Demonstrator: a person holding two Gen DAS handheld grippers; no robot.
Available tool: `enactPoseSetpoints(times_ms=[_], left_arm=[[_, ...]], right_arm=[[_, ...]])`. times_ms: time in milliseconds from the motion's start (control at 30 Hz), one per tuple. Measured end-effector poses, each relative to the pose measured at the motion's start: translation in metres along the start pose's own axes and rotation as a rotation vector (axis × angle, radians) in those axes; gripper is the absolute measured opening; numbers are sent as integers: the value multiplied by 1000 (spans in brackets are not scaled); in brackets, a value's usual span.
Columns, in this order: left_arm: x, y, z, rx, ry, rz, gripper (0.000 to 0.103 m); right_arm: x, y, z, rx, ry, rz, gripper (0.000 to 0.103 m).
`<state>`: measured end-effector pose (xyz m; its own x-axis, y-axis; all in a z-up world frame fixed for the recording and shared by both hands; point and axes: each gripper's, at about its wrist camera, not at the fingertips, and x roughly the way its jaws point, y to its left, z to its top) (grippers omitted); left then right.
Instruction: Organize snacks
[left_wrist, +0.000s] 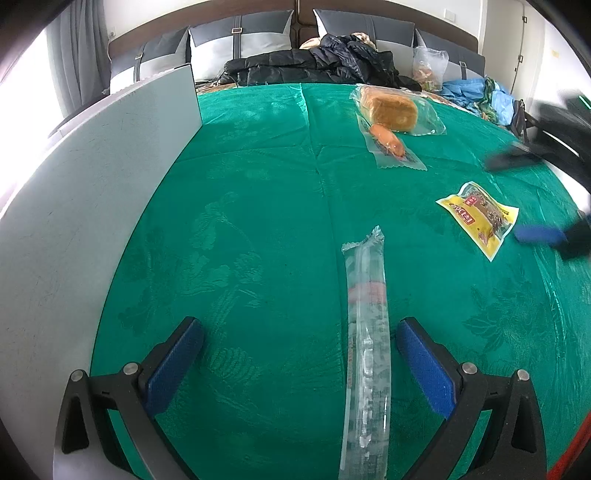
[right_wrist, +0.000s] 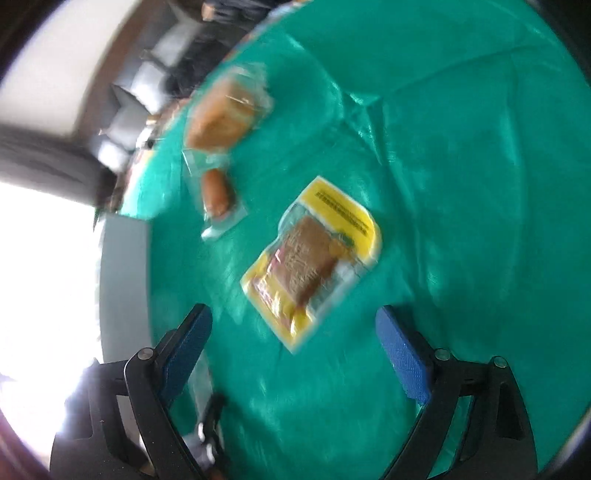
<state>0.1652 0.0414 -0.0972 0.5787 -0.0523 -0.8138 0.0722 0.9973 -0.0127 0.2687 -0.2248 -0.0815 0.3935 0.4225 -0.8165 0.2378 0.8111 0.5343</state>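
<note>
In the left wrist view my left gripper (left_wrist: 299, 328) is open and empty above the green tablecloth (left_wrist: 258, 206). A long clear snack packet (left_wrist: 365, 332) lies lengthwise between the fingers, close to the right one. A yellow snack packet (left_wrist: 478, 216), a sausage in clear wrap (left_wrist: 389, 142) and a bagged bread loaf (left_wrist: 393, 109) lie farther off to the right. The right gripper shows there as a blur (left_wrist: 554, 199) beside the yellow packet. In the blurred right wrist view my right gripper (right_wrist: 293, 321) is open over the yellow packet (right_wrist: 314, 258), with the sausage (right_wrist: 216, 194) and bread (right_wrist: 221, 118) beyond.
A grey box wall (left_wrist: 92, 206) stands along the cloth's left side; it also shows in the right wrist view (right_wrist: 125, 280). Dark jackets (left_wrist: 317, 64), a plastic bag (left_wrist: 430, 66) and blue cloth (left_wrist: 476, 90) lie behind the table before a cushioned headboard.
</note>
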Motion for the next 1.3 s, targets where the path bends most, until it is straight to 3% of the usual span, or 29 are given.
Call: enactPoseSetpoints(times_ms=[100,167,233,267,300,333,367,400,433,500,667,800,933,1067,1200,1300], left_arm=[[-2,-1,1,7,16,-2,102],[-6,-3,0,20,25,-10,91],[-13,-9,-4,53,19,-26,70],[-16,-13,-4,71,18,-37,64],[-18,-17,-5,88,17,-49,46],[-20,-21,-5,106,16,-63,21],[-21,-24,-4,119,20,-65,19],[-21,-26,-4,125,26,-65,18],[-22,-24,-5,106,31,-83,18],[-25,-14,-4,36,41,-128,17],[-49,11,-7,-105,22,-240,17],[-86,30,-1,-178,-32,-302,17],[-132,67,13,-273,-116,-347,17],[-175,125,26,-351,-208,-314,18],[-196,194,22,-393,-246,-142,18],[-187,241,8,-426,-204,2,19]], right_arm=[[26,33,12,-73,-47,-158,94],[42,55,11,-179,-74,-288,94],[54,68,-1,-294,-88,-397,94],[60,72,-11,-370,-102,-445,94],[63,75,-21,-445,-124,-479,91],[61,74,-26,-473,-143,-468,89],[57,72,-29,-487,-154,-453,78],[51,68,-31,-503,-156,-446,50],[46,65,-30,-507,-147,-422,40],[31,49,-25,-476,-106,-357,40],[-18,0,-18,-259,-94,6,40],[-48,2,-25,-220,-100,138,40],[-64,58,-38,-302,-102,232,40],[-73,152,-69,-442,-81,368,41],[-62,247,-107,-580,-30,459,41],[-35,306,-135,-651,24,477,45]])
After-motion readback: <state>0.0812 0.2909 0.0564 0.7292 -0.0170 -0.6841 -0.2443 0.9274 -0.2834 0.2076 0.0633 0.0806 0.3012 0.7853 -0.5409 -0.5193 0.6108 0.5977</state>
